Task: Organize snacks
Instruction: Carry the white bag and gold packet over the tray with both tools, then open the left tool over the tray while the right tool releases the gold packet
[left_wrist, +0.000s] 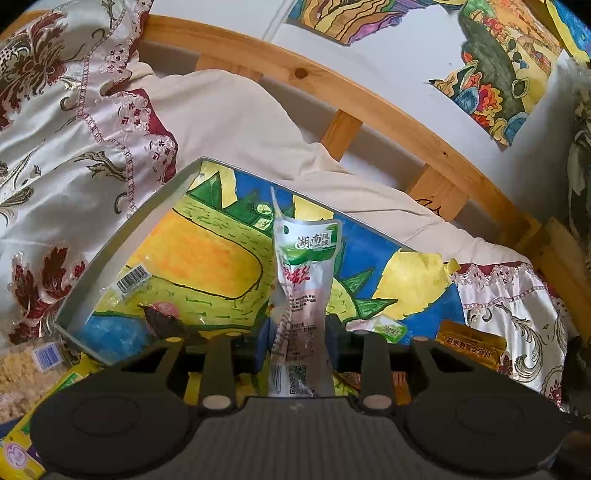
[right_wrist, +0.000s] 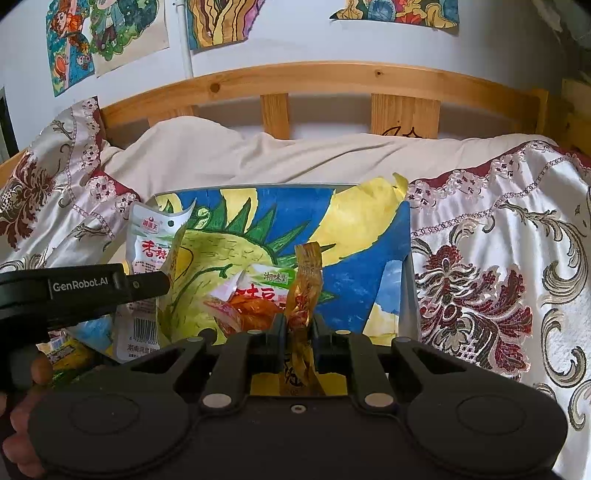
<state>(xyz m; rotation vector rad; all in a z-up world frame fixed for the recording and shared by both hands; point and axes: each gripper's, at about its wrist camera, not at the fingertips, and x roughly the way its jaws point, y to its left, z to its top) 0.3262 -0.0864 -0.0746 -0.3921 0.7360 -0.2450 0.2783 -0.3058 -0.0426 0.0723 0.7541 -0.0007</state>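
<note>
Where drawings cover walls, patterned bedspread (right_wrist: 498, 258).

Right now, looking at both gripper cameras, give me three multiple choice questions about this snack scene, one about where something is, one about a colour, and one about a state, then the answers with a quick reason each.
1. Where does the barcode-labelled clear packet lie?
A. inside the tray, near its left wall
B. on the wooden bed rail
C. between the right gripper's fingers

2. What colour is the wrapper held by the right gripper?
A. blue
B. golden yellow
C. black

3. What state is the left gripper in?
A. wide open, holding nothing
B. shut on the white-and-green snack pouch
C. out of view

Answers: 1 A, the packet rests on the tray's painted liner beside the grey wall. 2 B, the crinkled wrapper between the fingers is golden. 3 B, the pouch stands upright, pinched between both fingers.
</note>
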